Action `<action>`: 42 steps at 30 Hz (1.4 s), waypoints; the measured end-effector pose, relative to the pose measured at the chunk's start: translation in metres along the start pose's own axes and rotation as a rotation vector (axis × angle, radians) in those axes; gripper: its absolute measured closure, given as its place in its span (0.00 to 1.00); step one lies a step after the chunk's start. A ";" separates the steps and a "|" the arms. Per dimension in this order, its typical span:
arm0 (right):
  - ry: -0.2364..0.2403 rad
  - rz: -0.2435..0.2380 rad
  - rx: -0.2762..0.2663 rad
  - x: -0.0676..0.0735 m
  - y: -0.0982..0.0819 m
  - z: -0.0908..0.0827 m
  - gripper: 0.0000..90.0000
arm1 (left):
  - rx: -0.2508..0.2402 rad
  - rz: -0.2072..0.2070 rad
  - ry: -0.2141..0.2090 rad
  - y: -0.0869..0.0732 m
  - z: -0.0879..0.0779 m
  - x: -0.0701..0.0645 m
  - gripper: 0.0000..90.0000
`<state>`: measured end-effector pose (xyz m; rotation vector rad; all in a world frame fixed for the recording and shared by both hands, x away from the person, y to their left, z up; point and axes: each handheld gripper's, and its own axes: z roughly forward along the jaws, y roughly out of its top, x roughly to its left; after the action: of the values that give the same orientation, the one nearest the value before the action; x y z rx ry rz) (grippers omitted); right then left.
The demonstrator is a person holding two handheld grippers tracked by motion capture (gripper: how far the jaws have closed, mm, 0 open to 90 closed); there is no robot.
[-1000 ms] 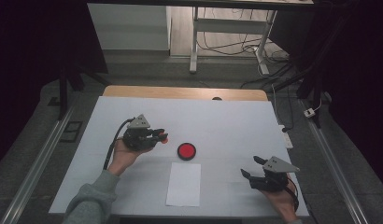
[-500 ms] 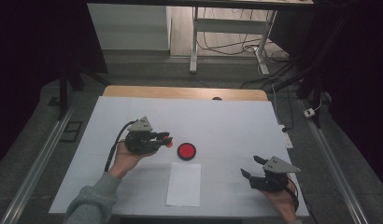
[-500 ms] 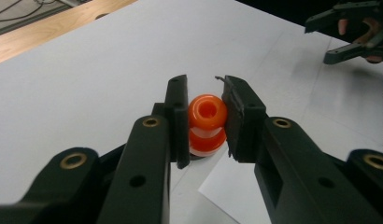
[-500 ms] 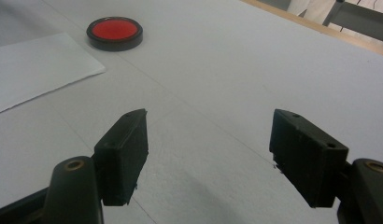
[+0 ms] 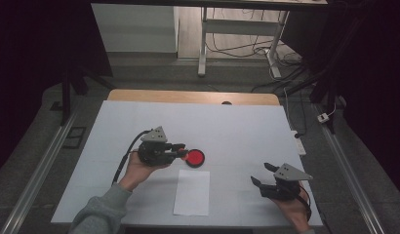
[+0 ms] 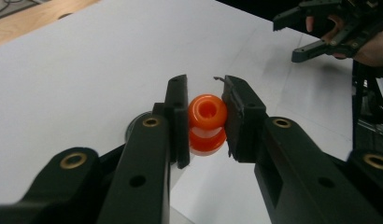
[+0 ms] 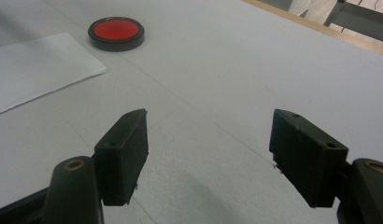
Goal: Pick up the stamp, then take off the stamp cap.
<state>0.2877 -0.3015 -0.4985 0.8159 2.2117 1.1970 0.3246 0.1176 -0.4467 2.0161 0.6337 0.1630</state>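
On the white-covered bench (image 5: 237, 126) in a dark room, my left gripper (image 6: 206, 116) clamps an orange spool-shaped piece (image 6: 207, 122) mid-bench beside the red-topped disc (image 5: 194, 157), while my right gripper (image 7: 208, 140) gapes empty near the front right corner.

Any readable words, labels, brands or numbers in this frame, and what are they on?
None can be read. The white sheet is blank on its visible face, and no lettering is visible on the red disc, the orange piece or the left gripper shut on it.
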 end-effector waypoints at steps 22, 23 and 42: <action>0.000 -0.005 -0.003 0.000 0.000 0.000 0.31 | 0.040 0.031 -0.041 0.000 0.020 -0.016 0.80; -0.002 -0.003 0.000 0.001 0.000 0.000 0.31 | 0.041 0.031 -0.042 0.000 0.020 -0.015 0.80; 0.011 -0.005 -0.013 0.004 0.005 0.005 0.31 | 0.040 0.022 -0.040 -0.001 0.022 -0.013 0.80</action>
<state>0.2898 -0.2936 -0.4972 0.8003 2.2111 1.2143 0.3213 0.0942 -0.4569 2.0605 0.5942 0.1230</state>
